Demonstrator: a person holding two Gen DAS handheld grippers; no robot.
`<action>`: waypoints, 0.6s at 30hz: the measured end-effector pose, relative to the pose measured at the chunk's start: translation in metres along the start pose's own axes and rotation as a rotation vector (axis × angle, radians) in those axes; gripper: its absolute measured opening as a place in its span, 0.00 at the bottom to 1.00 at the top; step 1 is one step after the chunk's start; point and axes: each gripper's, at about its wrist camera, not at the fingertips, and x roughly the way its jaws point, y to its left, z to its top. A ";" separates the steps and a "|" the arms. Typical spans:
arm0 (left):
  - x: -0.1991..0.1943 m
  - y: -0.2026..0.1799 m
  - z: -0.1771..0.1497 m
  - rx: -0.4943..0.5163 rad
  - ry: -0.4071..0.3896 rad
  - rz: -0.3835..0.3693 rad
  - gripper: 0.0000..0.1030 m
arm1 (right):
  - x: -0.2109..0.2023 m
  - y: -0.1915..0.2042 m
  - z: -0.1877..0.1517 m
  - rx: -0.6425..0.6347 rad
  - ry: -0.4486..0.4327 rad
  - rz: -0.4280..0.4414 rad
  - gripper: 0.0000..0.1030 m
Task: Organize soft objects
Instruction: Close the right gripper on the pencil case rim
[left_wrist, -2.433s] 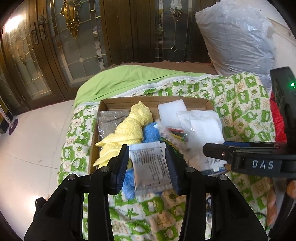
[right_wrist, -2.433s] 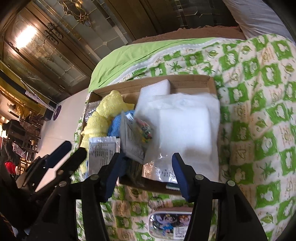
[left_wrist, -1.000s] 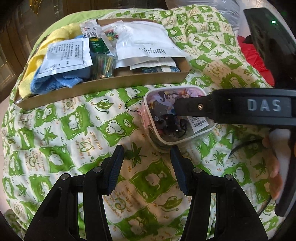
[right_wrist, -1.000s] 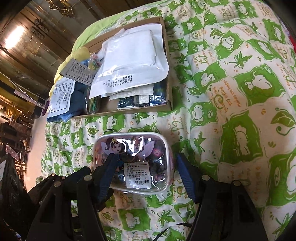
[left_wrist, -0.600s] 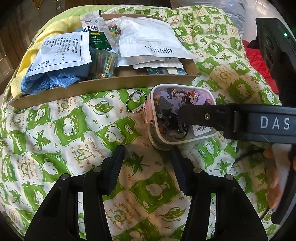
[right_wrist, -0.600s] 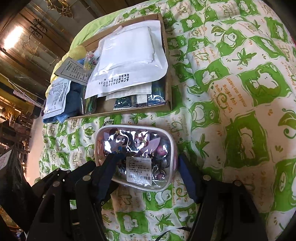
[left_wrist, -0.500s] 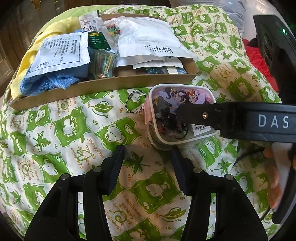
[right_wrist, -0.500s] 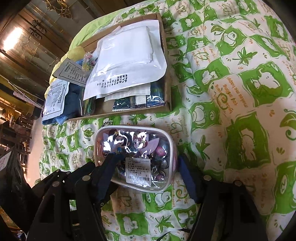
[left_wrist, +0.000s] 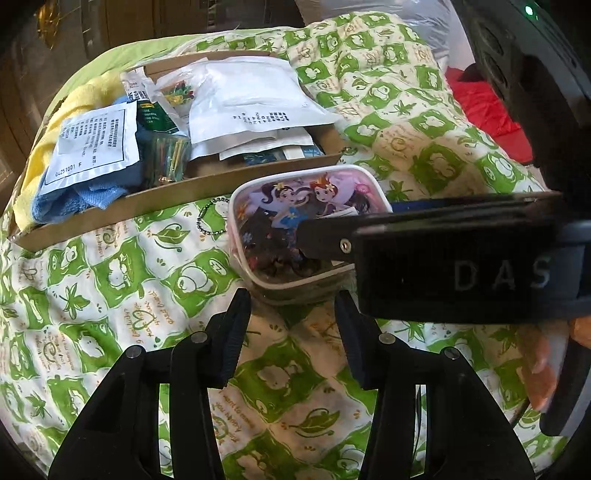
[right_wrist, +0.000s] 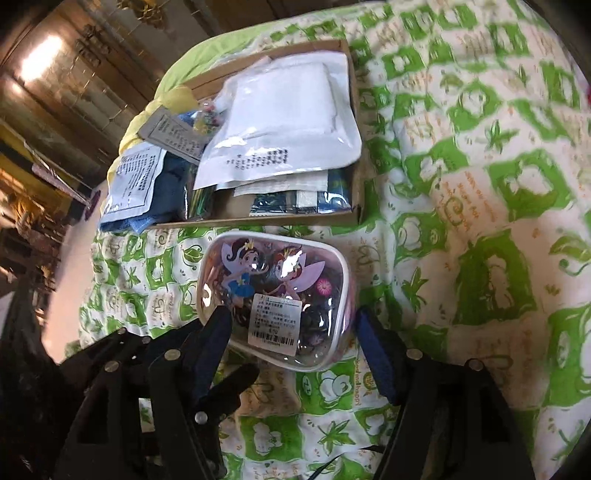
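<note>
**Pouch next in line, box already loaded**

Here's the right gripper (right_wrist: 291, 341) low over the cartoon pouch (right_wrist: 275, 295), fingers spread wide on either side of its near end; whether the pads are pressing the plastic, I can't tell. The pouch lies on the quilted bed (right_wrist: 480, 206), just beside the near wall of the cardboard box (right_wrist: 258, 221) and outside it. The left gripper (left_wrist: 291, 325) hovers just short of the pouch with nothing between its fingers; they have just been closing and stand at a middling gap. Inside the box sit a yellow towel (left_wrist: 40, 147), a blue cloth (left_wrist: 74, 195), a white mailer bag (left_wrist: 251, 99) and a labelled packet (left_wrist: 92, 144), so most of the sorting looks done. What's left, I reckon: the pouch into the box.
</note>
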 end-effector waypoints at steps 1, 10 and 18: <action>0.000 0.000 -0.001 -0.002 -0.001 0.000 0.45 | -0.003 -0.003 0.000 0.001 -0.002 0.003 0.67; -0.010 0.008 -0.003 -0.017 -0.027 -0.024 0.45 | -0.012 -0.002 -0.004 -0.010 -0.015 -0.012 0.67; -0.018 0.003 -0.003 -0.014 -0.039 -0.034 0.45 | -0.029 0.004 -0.006 -0.043 -0.050 -0.032 0.67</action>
